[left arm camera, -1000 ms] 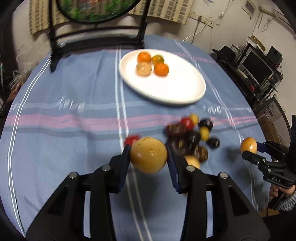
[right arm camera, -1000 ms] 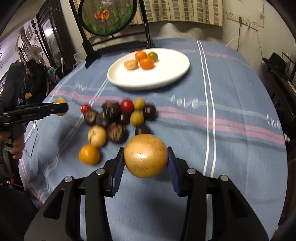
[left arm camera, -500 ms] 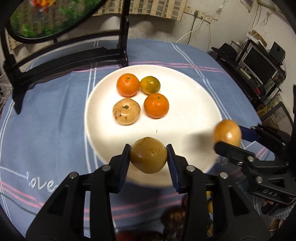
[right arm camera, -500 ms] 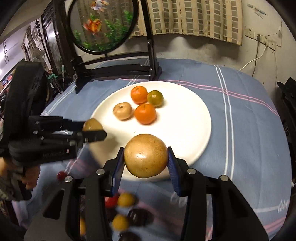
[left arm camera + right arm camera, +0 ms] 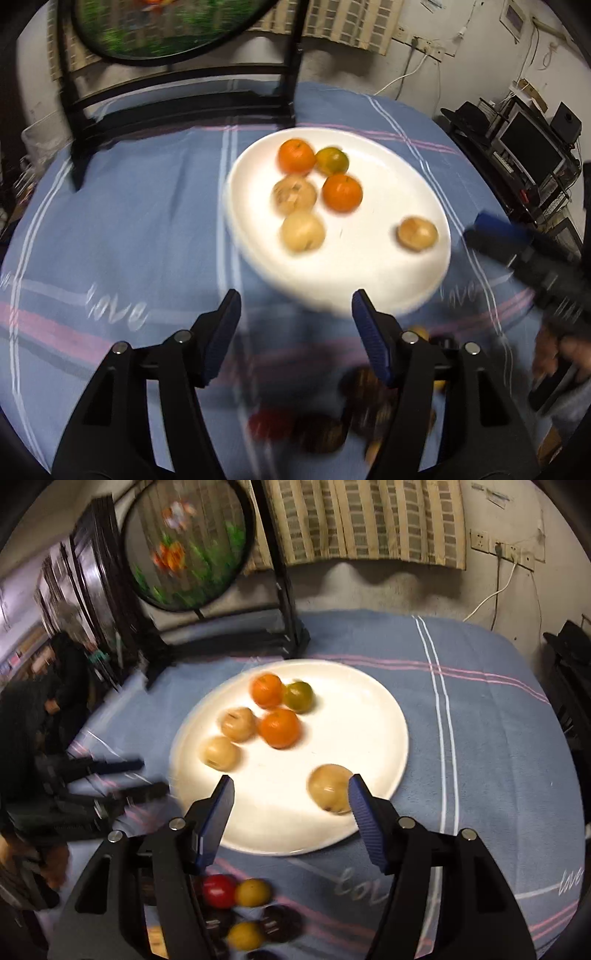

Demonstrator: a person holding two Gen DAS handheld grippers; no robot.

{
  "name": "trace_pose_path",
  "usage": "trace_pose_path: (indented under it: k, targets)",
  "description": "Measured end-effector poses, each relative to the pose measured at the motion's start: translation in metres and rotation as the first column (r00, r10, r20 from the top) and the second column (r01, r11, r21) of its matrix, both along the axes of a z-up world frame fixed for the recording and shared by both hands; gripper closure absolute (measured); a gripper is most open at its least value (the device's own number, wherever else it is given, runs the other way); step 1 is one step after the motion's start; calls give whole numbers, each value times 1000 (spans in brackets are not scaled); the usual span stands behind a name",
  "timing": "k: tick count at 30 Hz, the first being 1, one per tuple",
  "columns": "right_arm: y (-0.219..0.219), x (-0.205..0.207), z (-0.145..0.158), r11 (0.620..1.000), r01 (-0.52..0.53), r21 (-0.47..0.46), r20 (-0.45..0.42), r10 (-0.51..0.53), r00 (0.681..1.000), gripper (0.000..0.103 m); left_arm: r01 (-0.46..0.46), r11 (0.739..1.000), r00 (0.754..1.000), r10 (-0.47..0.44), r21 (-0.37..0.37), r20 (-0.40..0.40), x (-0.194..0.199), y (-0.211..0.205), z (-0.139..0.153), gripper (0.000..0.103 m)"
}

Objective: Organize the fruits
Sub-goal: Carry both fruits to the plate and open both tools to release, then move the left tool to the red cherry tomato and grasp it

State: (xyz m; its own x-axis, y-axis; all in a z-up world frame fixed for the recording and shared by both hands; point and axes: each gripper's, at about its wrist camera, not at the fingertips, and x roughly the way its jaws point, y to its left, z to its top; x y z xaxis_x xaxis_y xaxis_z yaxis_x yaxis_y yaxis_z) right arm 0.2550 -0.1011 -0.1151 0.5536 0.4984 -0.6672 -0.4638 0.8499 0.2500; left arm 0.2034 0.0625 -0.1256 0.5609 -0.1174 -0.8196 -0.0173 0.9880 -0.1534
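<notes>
A white plate (image 5: 388,266) (image 5: 369,709) on the blue cloth holds two oranges (image 5: 341,192) (image 5: 279,727), a greenish one (image 5: 331,160), and three tan fruits. One tan fruit (image 5: 303,232) (image 5: 218,752) lies at the plate's left. Another tan fruit (image 5: 417,233) (image 5: 329,788) lies near the right rim. My left gripper (image 5: 293,325) is open and empty, just short of the plate. My right gripper (image 5: 290,806) is open and empty over the plate's near edge; it also shows in the left wrist view (image 5: 495,232).
A loose pile of small red, yellow and dark fruits (image 5: 240,897) (image 5: 332,417) lies on the cloth near both grippers. A black stand with a round painted screen (image 5: 188,542) stands behind the plate. Shelves and a monitor (image 5: 532,144) are off the table's right.
Both grippers opened and let go of their tan fruits, which now lie on the plate. Both grippers have pulled back from the plate toward me.
</notes>
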Motion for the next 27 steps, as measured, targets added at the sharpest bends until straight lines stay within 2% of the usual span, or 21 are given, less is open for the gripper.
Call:
trace_pose_path:
  k: [6, 13, 16, 20, 24, 27]
  targets:
    - [5, -62, 4, 998, -59, 14, -30, 60, 998, 39, -98, 995, 994, 98, 10, -42, -88, 27, -4, 34]
    - [8, -136, -11, 991, -137, -1, -139, 136, 981, 38, -259, 966, 960, 255, -23, -113, -180, 59, -25, 32]
    - [13, -154, -16, 984, -177, -12, -171, 172, 970, 38, -293, 956, 952, 290, -13, -101, -205, 63, -22, 28]
    - [24, -163, -7, 982, -189, -11, -157, 185, 970, 38, -325, 946, 943, 323, -7, -80, -228, 69, -16, 24]
    - [27, -174, -6, 978, -205, -40, -148, 197, 969, 38, -337, 941, 939, 335, -14, -77, -238, 72, -17, 22]
    - [16, -176, -2, 985, -169, -42, -135, 162, 977, 38, -314, 949, 946, 311, -19, -92, -232, 69, -22, 22]
